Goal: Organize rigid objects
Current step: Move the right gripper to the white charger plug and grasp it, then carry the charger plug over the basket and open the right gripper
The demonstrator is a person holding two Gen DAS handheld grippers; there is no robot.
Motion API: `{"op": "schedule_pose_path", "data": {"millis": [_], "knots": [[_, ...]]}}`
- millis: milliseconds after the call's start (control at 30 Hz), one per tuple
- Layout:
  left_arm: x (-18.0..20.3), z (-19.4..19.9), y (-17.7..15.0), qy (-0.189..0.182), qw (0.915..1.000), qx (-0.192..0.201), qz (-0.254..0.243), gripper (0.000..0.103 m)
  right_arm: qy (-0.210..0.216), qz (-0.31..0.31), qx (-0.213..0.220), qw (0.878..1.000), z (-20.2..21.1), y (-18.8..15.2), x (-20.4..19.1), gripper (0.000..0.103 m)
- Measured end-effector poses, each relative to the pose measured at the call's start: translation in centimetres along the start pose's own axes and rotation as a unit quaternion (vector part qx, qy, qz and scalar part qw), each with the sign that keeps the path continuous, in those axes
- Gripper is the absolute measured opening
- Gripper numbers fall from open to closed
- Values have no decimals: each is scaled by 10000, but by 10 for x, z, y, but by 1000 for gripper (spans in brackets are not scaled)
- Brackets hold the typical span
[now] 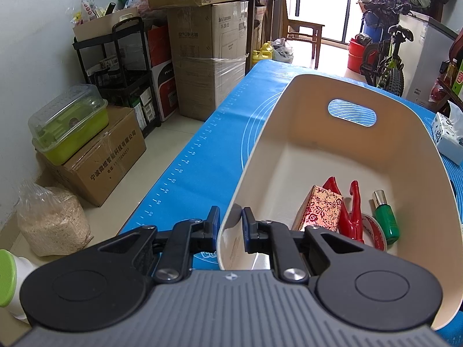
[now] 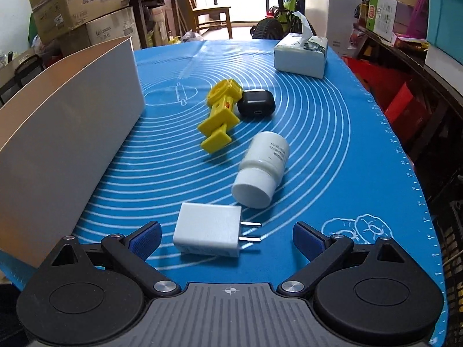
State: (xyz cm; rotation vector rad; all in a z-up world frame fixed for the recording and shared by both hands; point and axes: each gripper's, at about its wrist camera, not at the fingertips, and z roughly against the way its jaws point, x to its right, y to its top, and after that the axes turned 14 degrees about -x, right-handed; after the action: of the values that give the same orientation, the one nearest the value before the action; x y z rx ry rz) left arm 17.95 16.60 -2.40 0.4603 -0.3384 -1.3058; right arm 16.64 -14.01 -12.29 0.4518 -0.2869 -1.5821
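Observation:
My left gripper [image 1: 230, 224] is shut on the near rim of a cream plastic bin [image 1: 260, 144], one pad outside the wall and one inside. In the bin lie a red patterned box [image 1: 319, 212], a red clip [image 1: 351, 217], a green bottle [image 1: 386, 217] and a red tape roll [image 1: 374, 232]. My right gripper [image 2: 227, 238] stands open low over the blue mat, with a white charger plug [image 2: 208, 232] between its fingers, untouched. Beyond it lie a white pill bottle [image 2: 262, 170], a yellow plastic part [image 2: 221, 115] and a black earbud case [image 2: 256, 102]. The bin's outer wall [image 2: 66, 141] rises at the left.
A tissue box [image 2: 301, 56] sits at the mat's far right. The blue mat [image 2: 332, 144] covers the table; its edge drops off at the right beside dark shelving. Cardboard boxes [image 1: 208, 57], a black rack [image 1: 115, 63] and a sack [image 1: 49, 219] stand on the floor left of the table.

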Motion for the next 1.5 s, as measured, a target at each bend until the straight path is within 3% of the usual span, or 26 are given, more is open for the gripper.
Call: {"op": "schedule_pose_path", "data": {"millis": [200, 433, 767, 1200, 1500], "knots": [[0, 0, 0, 1, 10000, 0, -8, 18, -30, -31, 70, 10000, -5, -2, -7, 91], [0, 0, 0, 2, 10000, 1, -3, 18, -306, -90, 155, 9994, -1, -4, -7, 64], [1, 0, 0, -19, 10000, -8, 14, 18, -264, -85, 258, 9993, 15, -6, 0, 64], [0, 0, 0, -34, 10000, -17, 33, 18, 38, 87, 1133, 9935, 74, 22, -11, 64], [0, 0, 0, -42, 10000, -19, 42, 18, 468, 385, 1733, 9830, 109, 55, -48, 64]]}}
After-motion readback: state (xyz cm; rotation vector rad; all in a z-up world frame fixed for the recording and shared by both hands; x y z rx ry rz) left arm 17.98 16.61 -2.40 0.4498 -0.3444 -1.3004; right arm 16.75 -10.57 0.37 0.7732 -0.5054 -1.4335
